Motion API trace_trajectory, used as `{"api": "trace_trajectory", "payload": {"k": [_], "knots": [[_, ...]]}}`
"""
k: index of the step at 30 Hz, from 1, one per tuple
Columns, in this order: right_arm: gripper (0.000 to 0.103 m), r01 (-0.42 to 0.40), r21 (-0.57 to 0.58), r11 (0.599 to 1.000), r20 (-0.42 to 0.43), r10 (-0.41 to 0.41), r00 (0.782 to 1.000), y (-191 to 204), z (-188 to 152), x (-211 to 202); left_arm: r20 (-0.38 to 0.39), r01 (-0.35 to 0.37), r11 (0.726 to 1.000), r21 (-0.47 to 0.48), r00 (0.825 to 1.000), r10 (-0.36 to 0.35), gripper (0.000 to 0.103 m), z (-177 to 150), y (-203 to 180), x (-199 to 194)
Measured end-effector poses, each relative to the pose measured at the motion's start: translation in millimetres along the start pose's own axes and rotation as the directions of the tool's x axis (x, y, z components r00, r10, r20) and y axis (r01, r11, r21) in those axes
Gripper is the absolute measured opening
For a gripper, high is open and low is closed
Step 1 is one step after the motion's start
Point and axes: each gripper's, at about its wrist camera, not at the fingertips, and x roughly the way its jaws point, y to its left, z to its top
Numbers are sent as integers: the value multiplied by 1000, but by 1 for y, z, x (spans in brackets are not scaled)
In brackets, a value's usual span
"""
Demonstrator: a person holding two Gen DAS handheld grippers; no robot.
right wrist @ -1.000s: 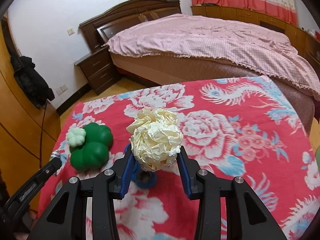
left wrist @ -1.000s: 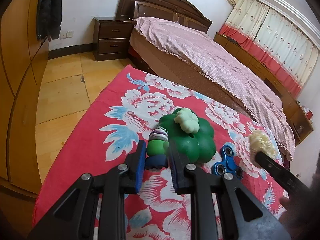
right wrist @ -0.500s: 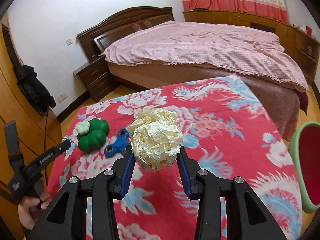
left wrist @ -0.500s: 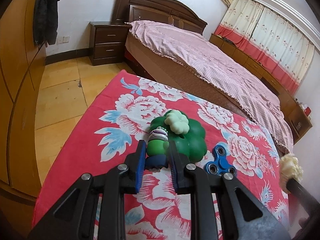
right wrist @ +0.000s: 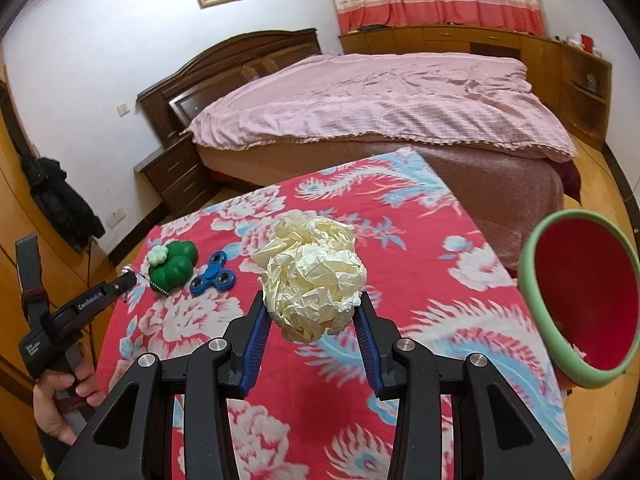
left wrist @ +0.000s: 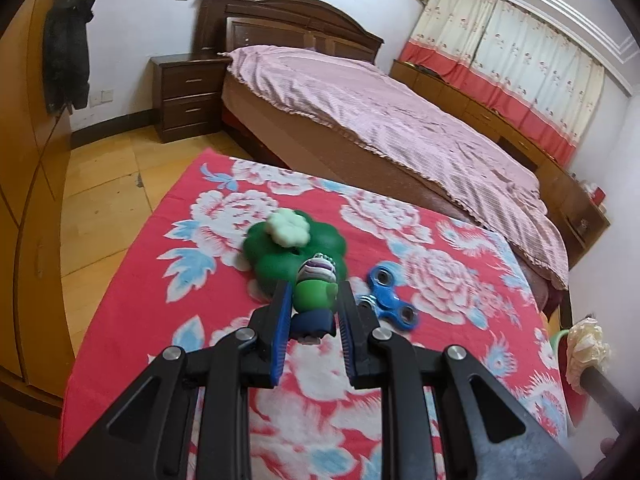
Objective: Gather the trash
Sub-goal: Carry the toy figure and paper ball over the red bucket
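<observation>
**Paper ball held beside the bin, toy figure in my other grip**

My right gripper (right wrist: 312, 312) is clamped on a crumpled ball of pale yellow paper (right wrist: 314, 276), the blue pads pressing it from both sides and holding it clear above the red floral cloth (right wrist: 400, 240). Off to the right, past the cloth's edge, I see a red bin with a pale green rim (right wrist: 584, 300), its mouth tilted toward the camera.

My left gripper (left wrist: 314, 312) is clenched on a small green toy figure with a purple-striped top and a dark blue base (left wrist: 314, 296). Just behind it on the cloth lies a green clover-shaped squishy toy with a paler clover on top (left wrist: 296, 248), and beside that to the right a blue three-lobed fidget spinner (left wrist: 390, 300). Both lie flat on the cloth, near each other.

In the right wrist view, the person's hand (right wrist: 60, 400) grips the left tool's handle at the lower left. A pink-covered bed (right wrist: 380, 96) stands behind the cloth.
</observation>
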Motion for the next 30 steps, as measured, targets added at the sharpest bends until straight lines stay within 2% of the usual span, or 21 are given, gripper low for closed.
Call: {"api": "trace_trajectory", "payload": {"k": [11,17,22,30], "knots": [[43,26,82,996,38,-29,999,-41,-14,-40,-16,60,996,68,998,-59,22,-22,-48,-26],[43,44,131,990,47,-51,998,-65,-21,-57,-51,123,984,128,992,-117,22,-40,-87,-36],[43,60,168,984,57,-70,996,-86,-25,-69,-93,183,966,182,981,-168,22,-52,-123,-38],[43,88,244,966,81,-110,991,-126,-32,-85,-159,272,922,275,959,-235,22,-67,-184,-39]]}}
